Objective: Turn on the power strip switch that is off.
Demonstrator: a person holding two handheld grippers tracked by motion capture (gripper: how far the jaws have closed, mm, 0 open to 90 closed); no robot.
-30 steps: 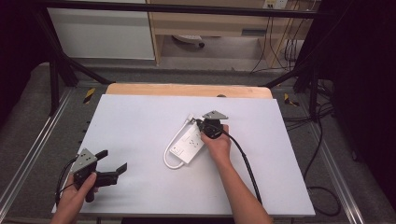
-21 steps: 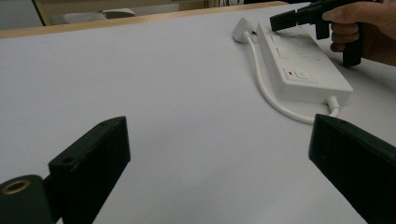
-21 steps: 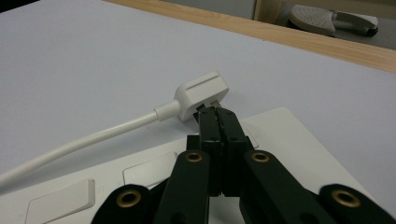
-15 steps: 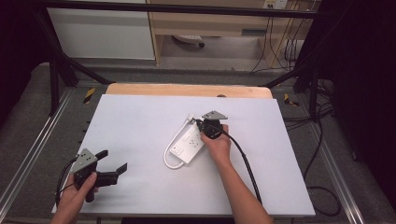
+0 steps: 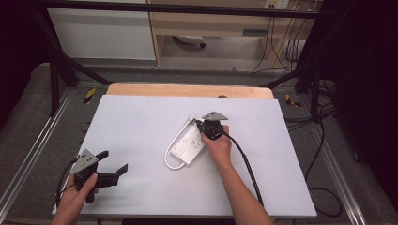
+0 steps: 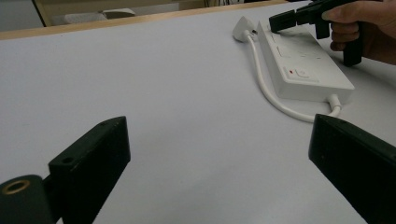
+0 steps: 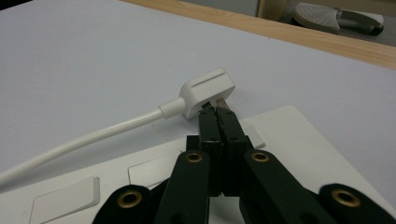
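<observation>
A white power strip (image 5: 187, 143) lies at the middle of the white table, its cable (image 5: 169, 161) looping round its near end to a white plug (image 5: 191, 118) lying by its far end. My right gripper (image 5: 197, 123) hovers over the strip's far end, jaws shut. In the right gripper view the closed tips (image 7: 217, 112) sit right at the prongs of the plug (image 7: 205, 93), above the strip (image 7: 289, 135). My left gripper (image 5: 112, 161) rests open at the front left with nothing between its jaws. The left gripper view (image 6: 219, 149) faces the strip (image 6: 303, 70) and the right gripper (image 6: 280, 21).
The white tabletop (image 5: 141, 117) has a wooden strip (image 5: 187, 90) along its far edge. Metal rails (image 5: 33, 150) run down both sides. Black cables (image 5: 324, 140) hang off the right side onto the floor.
</observation>
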